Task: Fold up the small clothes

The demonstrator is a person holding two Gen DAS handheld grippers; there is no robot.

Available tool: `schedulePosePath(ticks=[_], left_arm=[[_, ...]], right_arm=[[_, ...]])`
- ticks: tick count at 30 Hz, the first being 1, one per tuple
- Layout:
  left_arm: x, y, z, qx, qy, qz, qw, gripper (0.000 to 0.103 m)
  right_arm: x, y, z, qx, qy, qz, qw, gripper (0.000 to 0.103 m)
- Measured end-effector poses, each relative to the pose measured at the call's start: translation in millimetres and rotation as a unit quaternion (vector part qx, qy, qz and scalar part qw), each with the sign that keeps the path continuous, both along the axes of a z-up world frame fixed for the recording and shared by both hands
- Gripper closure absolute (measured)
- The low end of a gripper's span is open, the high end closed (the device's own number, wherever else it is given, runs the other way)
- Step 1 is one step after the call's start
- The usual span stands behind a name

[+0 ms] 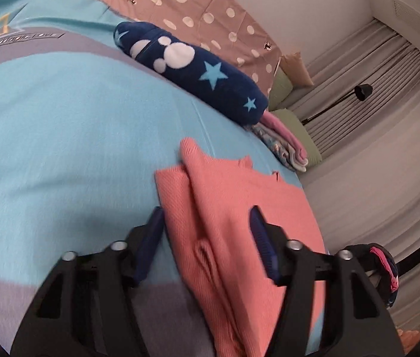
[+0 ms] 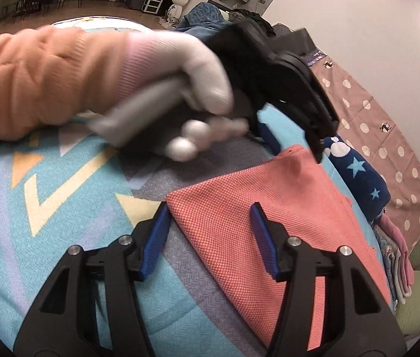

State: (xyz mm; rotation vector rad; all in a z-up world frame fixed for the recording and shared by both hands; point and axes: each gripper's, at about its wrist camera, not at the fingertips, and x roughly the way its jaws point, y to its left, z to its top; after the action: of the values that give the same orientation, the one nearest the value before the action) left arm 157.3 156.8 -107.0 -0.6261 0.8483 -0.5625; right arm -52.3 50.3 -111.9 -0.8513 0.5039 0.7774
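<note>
Two grippers, left [image 1: 207, 226] and right [image 2: 210, 223], one coral garment [image 2: 239, 217] at 6 o'clock, one navy starred garment [image 1: 198, 71] at 12 o'clock, one folded stack [image 1: 287, 145] at 2 o'clock, one lamp [image 1: 358, 93] at 2 o'clock, one gloved hand [image 2: 180, 68].

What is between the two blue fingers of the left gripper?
In the left wrist view, the pink garment lies on the blue bedspread between the open left gripper's fingers. Neither finger pinches it yet.
</note>
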Motion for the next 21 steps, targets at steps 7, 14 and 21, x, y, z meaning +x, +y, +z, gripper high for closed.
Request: schedulePosePath(ticks=[7,14,21], left_arm=[[-2.6,15.0,21.3,-0.005,-0.056,0.056,0.9968,0.102],[-5.2,33.6,5.3,-0.009,-0.014,0.070,0.9974,0.088],[-22.5,14.4,13.4,-0.014,-0.018,-0.006,0.9997,0.038]], right_arm=[[4.2,13.0,7.9,0.034,0.026,0.002,0.999,0.098],[6.2,5.1,10.8,0.045,0.052,-0.012,0.998,0.092],[-6.6,-8.1,9.7,0.030,0.041,-0.012,0.999,0.073]])
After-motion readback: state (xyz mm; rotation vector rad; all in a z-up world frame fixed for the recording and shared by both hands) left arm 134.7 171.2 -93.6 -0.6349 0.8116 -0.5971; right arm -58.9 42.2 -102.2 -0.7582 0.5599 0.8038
